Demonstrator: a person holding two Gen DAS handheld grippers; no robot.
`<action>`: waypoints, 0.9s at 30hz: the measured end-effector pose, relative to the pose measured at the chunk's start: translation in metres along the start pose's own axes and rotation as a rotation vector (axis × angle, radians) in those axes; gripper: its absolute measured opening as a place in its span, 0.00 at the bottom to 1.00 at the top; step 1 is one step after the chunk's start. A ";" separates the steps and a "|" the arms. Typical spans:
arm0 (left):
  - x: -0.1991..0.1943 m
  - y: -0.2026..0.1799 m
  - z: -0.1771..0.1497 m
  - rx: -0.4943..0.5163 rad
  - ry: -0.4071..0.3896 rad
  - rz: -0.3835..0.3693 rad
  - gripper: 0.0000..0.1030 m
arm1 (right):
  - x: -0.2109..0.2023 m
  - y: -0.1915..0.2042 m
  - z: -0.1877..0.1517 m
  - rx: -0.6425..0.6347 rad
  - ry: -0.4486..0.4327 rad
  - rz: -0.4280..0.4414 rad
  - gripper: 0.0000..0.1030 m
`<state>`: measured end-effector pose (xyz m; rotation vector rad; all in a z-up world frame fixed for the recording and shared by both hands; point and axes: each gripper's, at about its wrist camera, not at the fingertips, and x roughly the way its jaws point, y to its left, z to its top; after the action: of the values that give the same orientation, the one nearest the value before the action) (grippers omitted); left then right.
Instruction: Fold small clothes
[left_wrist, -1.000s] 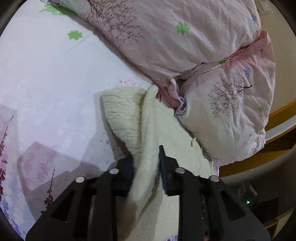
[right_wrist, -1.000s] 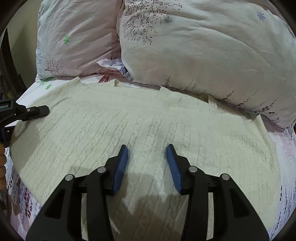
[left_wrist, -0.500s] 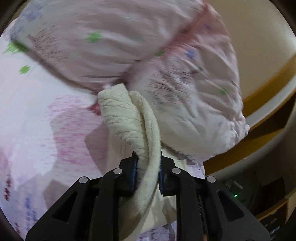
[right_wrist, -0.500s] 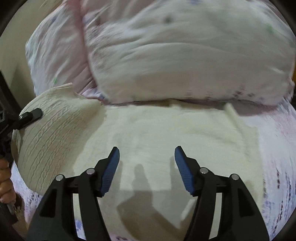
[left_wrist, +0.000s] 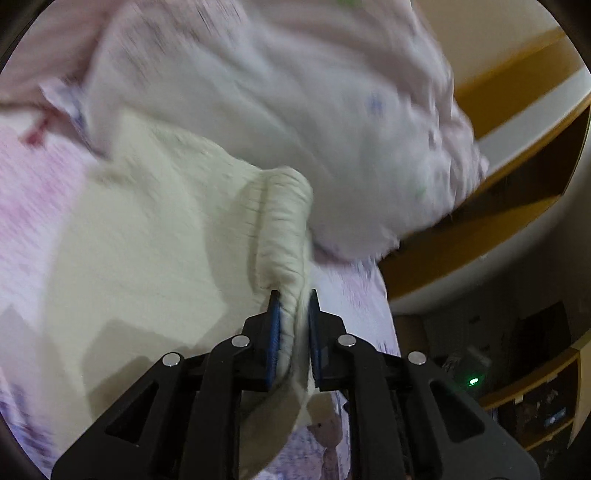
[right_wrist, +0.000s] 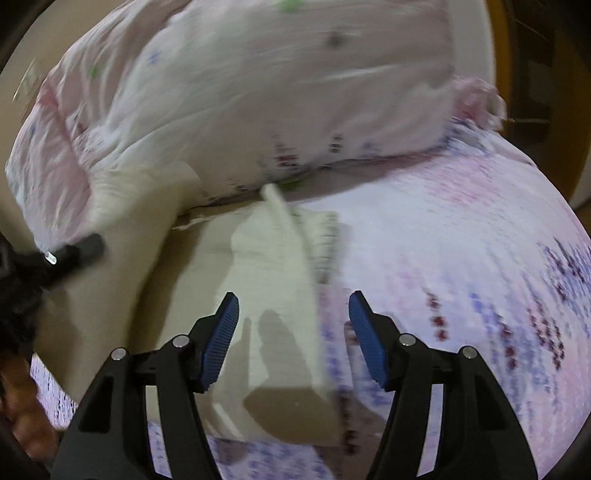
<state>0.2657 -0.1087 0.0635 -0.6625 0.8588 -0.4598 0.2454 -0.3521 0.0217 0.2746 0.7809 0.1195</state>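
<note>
A cream cable-knit sweater (left_wrist: 147, 236) lies on the pink floral bedsheet (left_wrist: 33, 177). My left gripper (left_wrist: 293, 301) is shut on a bunched ribbed edge of the sweater (left_wrist: 280, 221), its jaws still closing, and the knit is lifted and draped over the rest. In the right wrist view the sweater (right_wrist: 273, 280) lies partly folded, its right edge running between my right gripper's (right_wrist: 293, 306) open fingers, which hover above it without touching. The left gripper's tip (right_wrist: 79, 249) shows at the left edge there, with a hand (right_wrist: 22, 413) below it.
Two large pink floral pillows (left_wrist: 295, 92) crowd the head of the bed right behind the sweater, also seen as pillows (right_wrist: 258, 92) in the right wrist view. A wooden bed frame (left_wrist: 480, 229) and shelves (left_wrist: 535, 406) lie off the right side. Bare sheet (right_wrist: 461, 258) stretches to the right.
My left gripper closed on the sweater's edge and carried it up and across over the garment. My right gripper's jaws widened, and it swept right to the sweater's right edge.
</note>
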 end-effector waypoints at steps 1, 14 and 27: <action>0.015 -0.006 -0.007 0.013 0.027 -0.003 0.11 | -0.001 -0.006 0.001 0.012 -0.002 -0.002 0.60; -0.039 -0.004 -0.012 0.154 -0.037 -0.079 0.60 | -0.016 -0.033 0.007 0.129 0.007 0.275 0.60; -0.048 0.093 0.005 0.038 -0.005 0.272 0.62 | 0.061 0.030 0.015 0.144 0.211 0.380 0.47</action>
<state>0.2521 -0.0109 0.0273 -0.5023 0.9181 -0.2282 0.2990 -0.3136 -0.0014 0.5530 0.9419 0.4576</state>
